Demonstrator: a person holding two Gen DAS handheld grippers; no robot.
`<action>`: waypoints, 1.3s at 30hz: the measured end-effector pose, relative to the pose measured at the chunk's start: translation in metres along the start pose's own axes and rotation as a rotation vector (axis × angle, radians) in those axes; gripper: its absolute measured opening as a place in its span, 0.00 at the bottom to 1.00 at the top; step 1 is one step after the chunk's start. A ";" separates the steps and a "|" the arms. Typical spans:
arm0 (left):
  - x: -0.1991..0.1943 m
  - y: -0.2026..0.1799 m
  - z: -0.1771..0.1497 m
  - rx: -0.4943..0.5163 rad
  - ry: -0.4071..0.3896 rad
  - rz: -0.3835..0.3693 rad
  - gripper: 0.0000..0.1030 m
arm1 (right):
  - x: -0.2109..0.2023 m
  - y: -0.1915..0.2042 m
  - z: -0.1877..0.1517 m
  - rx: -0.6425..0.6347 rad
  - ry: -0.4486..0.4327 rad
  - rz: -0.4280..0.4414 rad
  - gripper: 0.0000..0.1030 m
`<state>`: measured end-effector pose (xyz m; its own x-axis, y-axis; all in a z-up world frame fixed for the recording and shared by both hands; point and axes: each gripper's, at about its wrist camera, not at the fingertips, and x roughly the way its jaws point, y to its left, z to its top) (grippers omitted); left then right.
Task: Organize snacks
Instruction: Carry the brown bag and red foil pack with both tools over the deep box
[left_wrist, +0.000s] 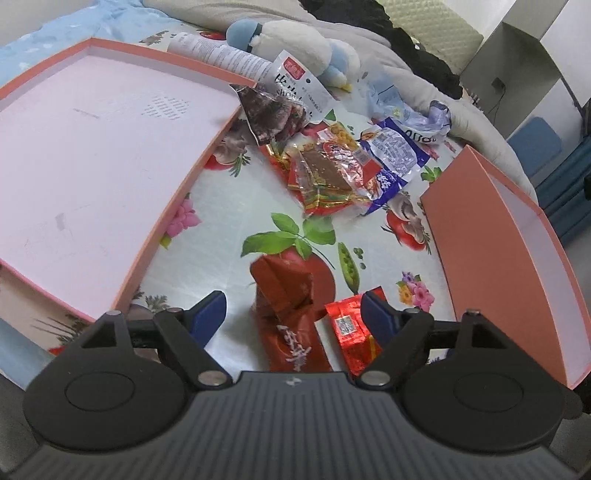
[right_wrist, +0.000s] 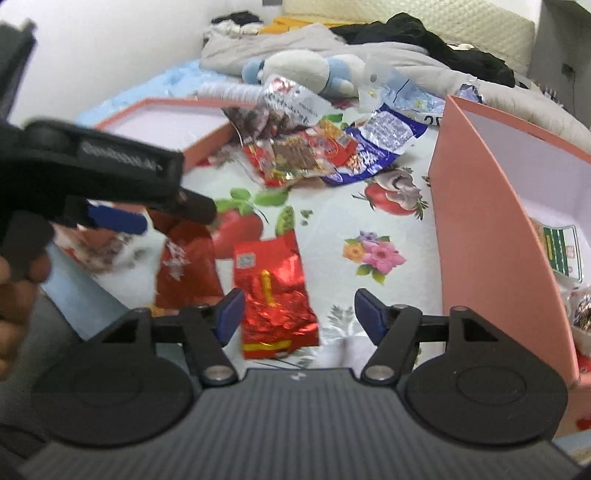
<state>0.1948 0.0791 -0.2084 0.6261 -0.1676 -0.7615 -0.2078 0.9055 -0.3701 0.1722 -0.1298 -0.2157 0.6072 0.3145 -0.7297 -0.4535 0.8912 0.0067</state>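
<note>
My left gripper (left_wrist: 294, 314) is open, its jaws on either side of a dark red snack pouch (left_wrist: 288, 314) on the floral cloth. A shiny red foil packet (left_wrist: 349, 328) lies just right of the pouch, by the right finger. My right gripper (right_wrist: 299, 314) is open above that red foil packet (right_wrist: 273, 295). The left gripper (right_wrist: 118, 218) shows in the right wrist view, over the dark red pouch (right_wrist: 188, 269). A pile of snack bags (left_wrist: 343, 162) lies farther back, also in the right wrist view (right_wrist: 314, 147).
A pink box lid (left_wrist: 92, 166) lies at the left, empty. A pink box (left_wrist: 509, 258) stands at the right; the right wrist view shows its wall (right_wrist: 491, 229) and snacks inside. A plush toy (left_wrist: 295, 44), grey bedding and dark clothes lie behind the pile.
</note>
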 end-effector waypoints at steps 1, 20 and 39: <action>0.000 -0.001 -0.003 0.006 -0.002 -0.001 0.80 | 0.003 -0.001 -0.001 -0.004 0.003 0.013 0.66; 0.025 -0.013 -0.016 0.108 -0.002 -0.006 0.38 | 0.023 0.002 -0.005 -0.017 -0.004 0.080 0.52; -0.080 -0.059 -0.005 0.200 -0.085 -0.042 0.37 | -0.096 -0.028 0.014 0.183 -0.224 -0.083 0.52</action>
<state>0.1535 0.0370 -0.1279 0.6937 -0.1810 -0.6971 -0.0322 0.9591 -0.2811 0.1363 -0.1805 -0.1364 0.7751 0.2842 -0.5644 -0.2835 0.9546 0.0914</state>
